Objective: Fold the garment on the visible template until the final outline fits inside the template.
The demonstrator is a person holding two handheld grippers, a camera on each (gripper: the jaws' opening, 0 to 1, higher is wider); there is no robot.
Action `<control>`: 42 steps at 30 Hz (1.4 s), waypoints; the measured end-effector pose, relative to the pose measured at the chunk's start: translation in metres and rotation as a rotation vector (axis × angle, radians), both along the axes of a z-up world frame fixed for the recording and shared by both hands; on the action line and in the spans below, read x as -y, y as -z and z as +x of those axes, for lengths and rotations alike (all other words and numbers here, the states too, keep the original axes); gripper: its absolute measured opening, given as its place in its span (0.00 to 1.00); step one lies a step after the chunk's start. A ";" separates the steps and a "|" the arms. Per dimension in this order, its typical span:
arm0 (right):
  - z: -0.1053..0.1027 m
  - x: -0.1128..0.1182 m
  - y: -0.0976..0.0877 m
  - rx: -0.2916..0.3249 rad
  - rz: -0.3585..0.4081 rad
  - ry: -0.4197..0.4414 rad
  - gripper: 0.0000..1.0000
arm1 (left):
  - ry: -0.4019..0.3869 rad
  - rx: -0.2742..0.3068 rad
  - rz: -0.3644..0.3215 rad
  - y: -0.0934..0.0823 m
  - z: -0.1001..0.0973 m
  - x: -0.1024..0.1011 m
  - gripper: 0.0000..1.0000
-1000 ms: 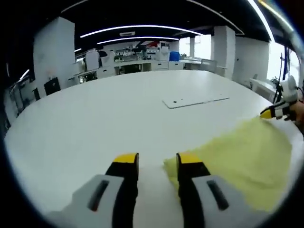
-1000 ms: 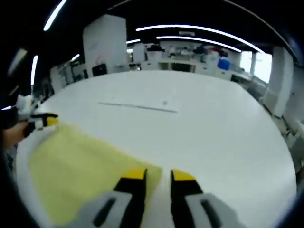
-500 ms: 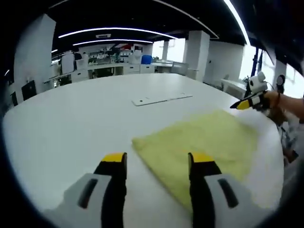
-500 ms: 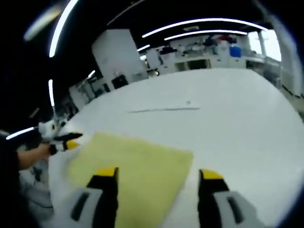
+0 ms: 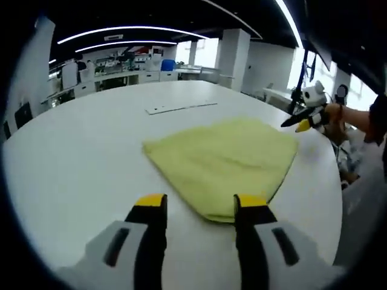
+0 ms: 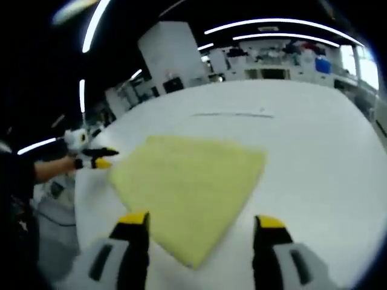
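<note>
Now your left tongs [image 5: 199,205] and right tongs [image 6: 196,226] both gape wide, holding nothing, just short of the folded yellow garment [image 5: 221,160] lying flat on the white table [image 5: 72,157]. Grab one layer only and the fold could spill open. Farther off, the template's outline is too faint to make out.

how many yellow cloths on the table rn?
1: the yellow cloth lies flat on the white table, ahead of both tools, near the table's edge.
</note>
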State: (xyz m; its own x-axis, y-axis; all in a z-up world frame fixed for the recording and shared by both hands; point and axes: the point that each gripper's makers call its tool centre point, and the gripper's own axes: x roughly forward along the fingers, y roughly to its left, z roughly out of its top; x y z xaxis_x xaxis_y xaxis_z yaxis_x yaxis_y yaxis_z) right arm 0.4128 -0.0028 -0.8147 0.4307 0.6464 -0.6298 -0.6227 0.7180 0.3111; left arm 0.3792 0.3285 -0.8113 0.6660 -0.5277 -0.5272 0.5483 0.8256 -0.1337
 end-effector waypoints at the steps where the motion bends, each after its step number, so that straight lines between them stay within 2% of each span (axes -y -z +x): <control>1: -0.003 0.001 0.002 -0.003 0.001 -0.001 0.62 | -0.002 -0.002 0.000 -0.001 -0.005 0.001 0.39; 4: -0.014 0.002 0.003 -0.007 0.005 -0.002 0.55 | -0.003 -0.026 0.010 0.004 -0.015 0.002 0.34; 7: -0.018 0.004 0.009 -0.017 0.002 0.003 0.48 | -0.009 -0.025 0.014 0.005 -0.021 0.003 0.32; 9: -0.024 0.004 0.010 -0.023 0.003 0.009 0.45 | -0.033 -0.035 -0.004 0.006 -0.021 0.001 0.29; 15: -0.030 0.004 0.009 -0.014 0.012 0.022 0.40 | -0.053 -0.052 0.002 0.014 -0.030 -0.004 0.24; 18: -0.033 0.004 0.011 -0.013 0.004 0.020 0.37 | -0.071 -0.074 -0.044 0.017 -0.034 -0.001 0.24; 23: -0.035 0.004 0.019 -0.014 -0.018 0.006 0.32 | -0.065 -0.092 -0.060 0.023 -0.034 0.008 0.22; 29: -0.038 0.003 0.021 -0.011 -0.024 -0.002 0.22 | -0.045 -0.111 -0.109 0.025 -0.034 0.019 0.06; 33: -0.039 0.004 0.024 -0.010 -0.035 -0.006 0.19 | -0.034 -0.097 -0.125 0.022 -0.033 0.022 0.03; 42: -0.043 0.005 0.023 -0.017 -0.037 -0.009 0.16 | 0.010 -0.070 -0.139 0.011 -0.038 0.021 0.04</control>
State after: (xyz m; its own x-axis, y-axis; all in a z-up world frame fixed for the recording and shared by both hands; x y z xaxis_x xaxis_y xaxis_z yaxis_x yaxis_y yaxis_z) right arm 0.3694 -0.0082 -0.8377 0.4143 0.6265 -0.6602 -0.6237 0.7237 0.2954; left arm 0.3407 0.3079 -0.8225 0.6246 -0.6049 -0.4939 0.5416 0.7912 -0.2841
